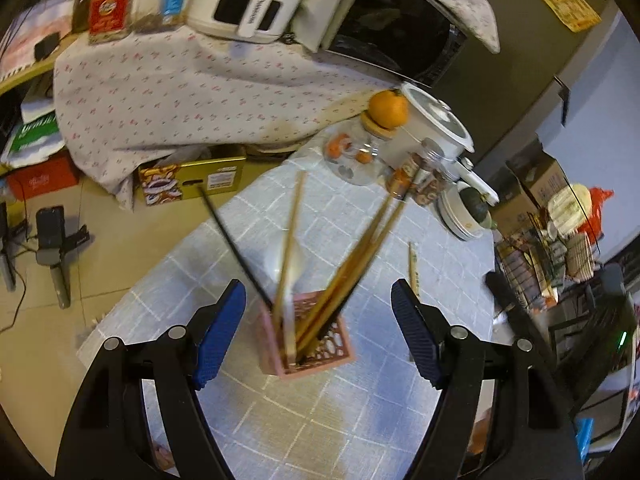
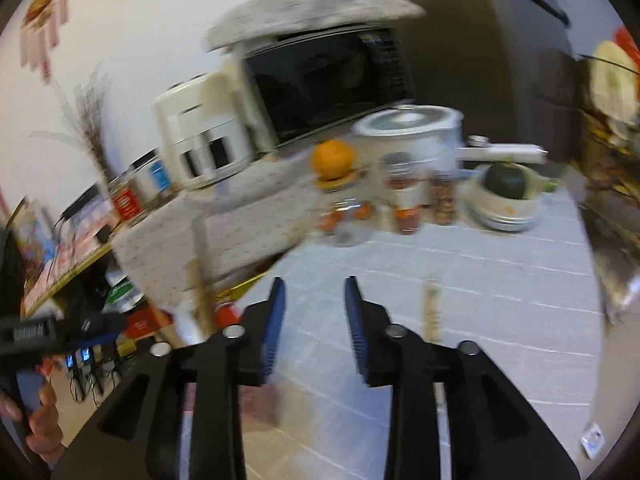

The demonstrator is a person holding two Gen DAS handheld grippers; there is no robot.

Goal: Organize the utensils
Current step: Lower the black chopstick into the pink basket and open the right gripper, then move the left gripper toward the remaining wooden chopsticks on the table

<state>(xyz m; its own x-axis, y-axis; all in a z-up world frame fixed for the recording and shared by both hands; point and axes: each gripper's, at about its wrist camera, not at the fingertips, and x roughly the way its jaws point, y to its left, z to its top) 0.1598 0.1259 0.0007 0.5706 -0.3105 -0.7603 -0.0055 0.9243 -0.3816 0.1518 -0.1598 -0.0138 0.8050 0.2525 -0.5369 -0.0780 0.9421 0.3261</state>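
Observation:
A pink openwork holder (image 1: 320, 344) stands on the checked tablecloth (image 1: 360, 408) and holds several chopsticks (image 1: 352, 264), wooden and black, leaning outward. My left gripper (image 1: 318, 328) is open, its blue pads (image 1: 220, 336) either side of the holder without touching it. One loose wooden chopstick (image 1: 414, 268) lies on the cloth to the right; it also shows in the blurred right wrist view (image 2: 432, 308). My right gripper (image 2: 314, 328) is open and empty above the cloth. The holder's chopsticks (image 2: 200, 276) rise at its left.
At the table's far edge stand a glass jar (image 1: 352, 152) with an orange (image 1: 388, 110) on its lid, spice jars (image 1: 424, 176), a white cooker (image 1: 436, 124) and stacked bowls (image 1: 464, 212). A microwave (image 1: 392, 28) sits behind. A wire rack (image 1: 552, 248) stands at right.

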